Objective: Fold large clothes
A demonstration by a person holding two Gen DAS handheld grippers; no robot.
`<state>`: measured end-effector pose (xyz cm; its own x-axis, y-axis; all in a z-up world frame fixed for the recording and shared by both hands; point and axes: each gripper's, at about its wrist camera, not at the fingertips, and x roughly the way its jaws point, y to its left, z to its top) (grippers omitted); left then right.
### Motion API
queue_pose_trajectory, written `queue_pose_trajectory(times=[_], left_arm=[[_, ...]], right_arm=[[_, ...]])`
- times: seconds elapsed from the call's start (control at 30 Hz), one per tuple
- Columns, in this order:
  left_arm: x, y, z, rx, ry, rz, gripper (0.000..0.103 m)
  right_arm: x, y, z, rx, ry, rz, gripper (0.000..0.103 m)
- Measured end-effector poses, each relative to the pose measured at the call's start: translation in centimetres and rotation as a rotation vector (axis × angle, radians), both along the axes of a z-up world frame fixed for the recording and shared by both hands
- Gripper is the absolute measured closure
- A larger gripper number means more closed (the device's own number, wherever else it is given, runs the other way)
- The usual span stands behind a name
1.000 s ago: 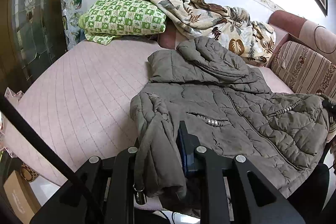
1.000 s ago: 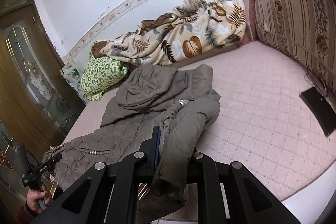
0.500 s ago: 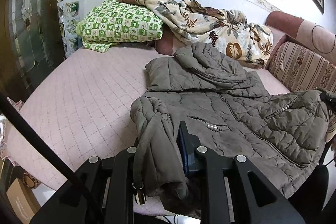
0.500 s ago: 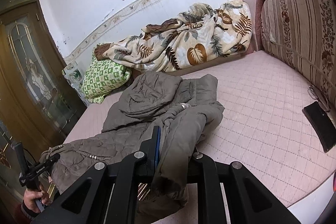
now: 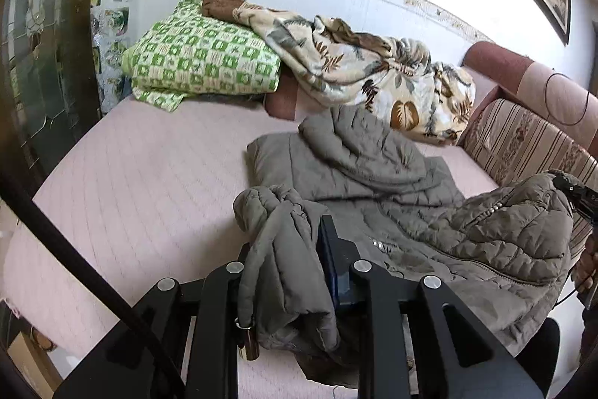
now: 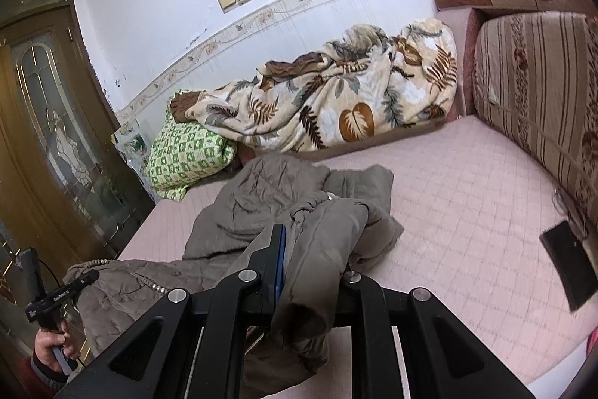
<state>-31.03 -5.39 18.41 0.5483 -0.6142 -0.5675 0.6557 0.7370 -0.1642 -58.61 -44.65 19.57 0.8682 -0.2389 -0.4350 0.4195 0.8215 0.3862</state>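
Note:
A grey-olive quilted hooded jacket (image 5: 373, 182) lies on the pink quilted bed (image 5: 149, 182), hood toward the wall. My left gripper (image 5: 291, 249) is shut on the jacket's bottom left corner, which bunches between the fingers. My right gripper (image 6: 314, 249) is shut on the jacket's (image 6: 261, 197) bottom right corner. Both corners are lifted above the mattress (image 6: 467, 204) and the lower part of the jacket arches up between them. The right gripper's tip shows at the right edge of the left wrist view (image 5: 575, 191).
A green checked pillow (image 5: 202, 58) and a leaf-print blanket (image 5: 358, 66) lie at the wall. A striped sofa back (image 6: 534, 92) lines the bed's right side, with a black phone (image 6: 568, 264) near it. A wooden glass door (image 6: 48, 122) stands left.
Both grippers have lifted and carried the jacket's bottom corners forward toward the hood. The hem has risen off the bed and the jacket bunches more in the middle.

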Motion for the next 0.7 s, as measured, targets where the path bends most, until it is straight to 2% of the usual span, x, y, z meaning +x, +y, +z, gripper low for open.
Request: queue_pose_trajectory(times=[0.27,0.5,0.7], left_arm=[[5.1,-2.2,3.3,-0.038,0.032,-0.026,0.079],[10.4,-6.7,5.8,-0.027,0.026,-0.021,0.079],[15.4,-11.0,5.7,-0.022,0.041,0.002,0.078]], right_arm=[[4.2,-3.4,2.9,-0.026,-0.019,-0.002,0.088],[9.7,-7.2,4.6,-0.062,-0.009,-0.003,0.088],[14.3,-11.3,4.1,-0.031,0.012,-0.017,0.088]])
